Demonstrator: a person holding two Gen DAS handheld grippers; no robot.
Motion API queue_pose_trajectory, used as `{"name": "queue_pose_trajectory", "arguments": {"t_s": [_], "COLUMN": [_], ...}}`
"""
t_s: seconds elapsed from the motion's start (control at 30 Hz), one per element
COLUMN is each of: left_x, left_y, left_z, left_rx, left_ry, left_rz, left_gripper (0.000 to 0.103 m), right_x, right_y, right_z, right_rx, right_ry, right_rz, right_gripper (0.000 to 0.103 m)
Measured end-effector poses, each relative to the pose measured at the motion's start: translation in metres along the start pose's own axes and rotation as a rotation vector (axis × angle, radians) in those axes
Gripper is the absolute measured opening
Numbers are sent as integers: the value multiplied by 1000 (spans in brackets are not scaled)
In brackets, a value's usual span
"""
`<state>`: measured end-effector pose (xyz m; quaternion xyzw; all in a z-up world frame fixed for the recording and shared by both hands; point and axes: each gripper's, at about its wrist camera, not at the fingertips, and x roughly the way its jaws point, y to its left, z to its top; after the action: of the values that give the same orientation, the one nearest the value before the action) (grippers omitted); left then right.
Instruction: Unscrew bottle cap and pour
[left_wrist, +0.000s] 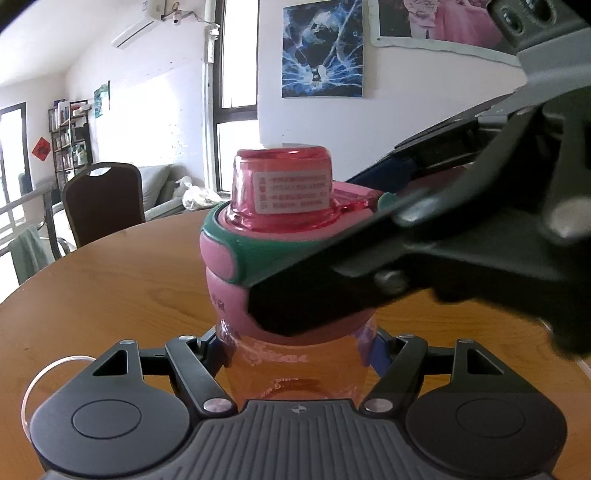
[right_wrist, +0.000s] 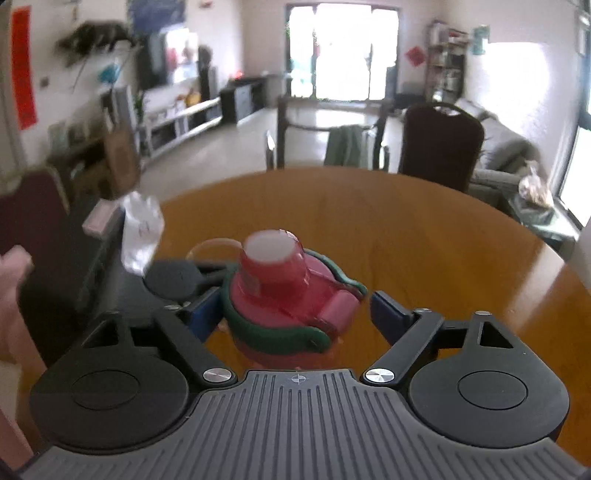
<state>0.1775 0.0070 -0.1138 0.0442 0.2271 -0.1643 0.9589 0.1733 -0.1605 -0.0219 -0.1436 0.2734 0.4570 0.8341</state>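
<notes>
A pink see-through bottle (left_wrist: 295, 369) stands upright on the round wooden table (left_wrist: 110, 295). Its pink and green cap (left_wrist: 229, 254) carries a red domed lid (left_wrist: 284, 181). My left gripper (left_wrist: 299, 354) is shut on the bottle's body just below the cap. From the right, my right gripper (right_wrist: 295, 314) reaches over the cap (right_wrist: 288, 295) and stands open around it. Its left blue pad is at the cap's side, while the right pad (right_wrist: 388, 310) is a little apart. In the left wrist view one dark finger (left_wrist: 332, 291) crosses the cap's front.
A thin clear rim (right_wrist: 210, 245) of some vessel shows beside the left gripper's body (right_wrist: 173, 277), and a crumpled clear object (right_wrist: 142, 232) lies at the table's left edge. A hand (right_wrist: 11, 295) is at far left. A dark chair (left_wrist: 103, 199) stands behind the table.
</notes>
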Motion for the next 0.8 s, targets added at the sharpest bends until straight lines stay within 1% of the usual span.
{"name": "queue_pose_trajectory", "arguments": {"t_s": [0.13, 0.27, 0.3, 0.33, 0.37, 0.4, 0.43, 0.47, 0.5, 0.53, 0.57, 0.6, 0.63, 0.77, 0.8], "left_x": [0, -1, -2, -2, -3, -5, -5, -4, -4, -4, -4, -4, -4, -3, -3], "left_y": [0, -1, 1, 1, 0, -1, -3, -4, -5, -7, -8, -9, -10, -13, -14], "left_z": [0, -1, -1, -1, -2, -3, -3, -3, -2, -2, -2, -2, -2, -2, -2], "left_rx": [-8, -15, -25, -31, -23, -11, -9, -10, -11, -12, -12, -11, -10, -6, -4], "left_ry": [-5, -7, -7, -8, -9, -10, -9, -8, -6, -6, -6, -6, -5, -2, 0], "left_rz": [1, 2, 2, 2, 5, 10, 16, 21, 26, 35, 43, 48, 52, 70, 74], "left_gripper": [71, 71, 71, 71, 71, 71, 71, 71, 71, 71, 71, 71, 71, 72, 72], "right_x": [-10, -23, -29, -33, -40, -47, -51, -61, -64, -67, -66, -64, -58, -31, -27], "right_y": [4, 3, 0, -1, -7, -16, -20, -28, -27, -25, -18, -11, -1, 24, 25], "right_z": [1, -8, -13, -17, -23, -26, -27, -28, -25, -22, -15, -7, 3, 29, 32], "right_rx": [-37, -13, 12, 26, 66, 131, 162, 262, 297, 332, 349, 367, 397, 507, 509], "right_ry": [4, -2, -2, -2, -12, -23, -29, -54, -67, -79, -71, -63, -32, 36, 38], "right_rz": [-33, -88, -125, -164, -254, -287, -274, -212, -189, -167, -184, -202, -240, -299, -309], "right_gripper": [88, 88, 88, 83, 80, 79, 79, 80, 80, 83, 88, 89, 90, 91, 91]}}
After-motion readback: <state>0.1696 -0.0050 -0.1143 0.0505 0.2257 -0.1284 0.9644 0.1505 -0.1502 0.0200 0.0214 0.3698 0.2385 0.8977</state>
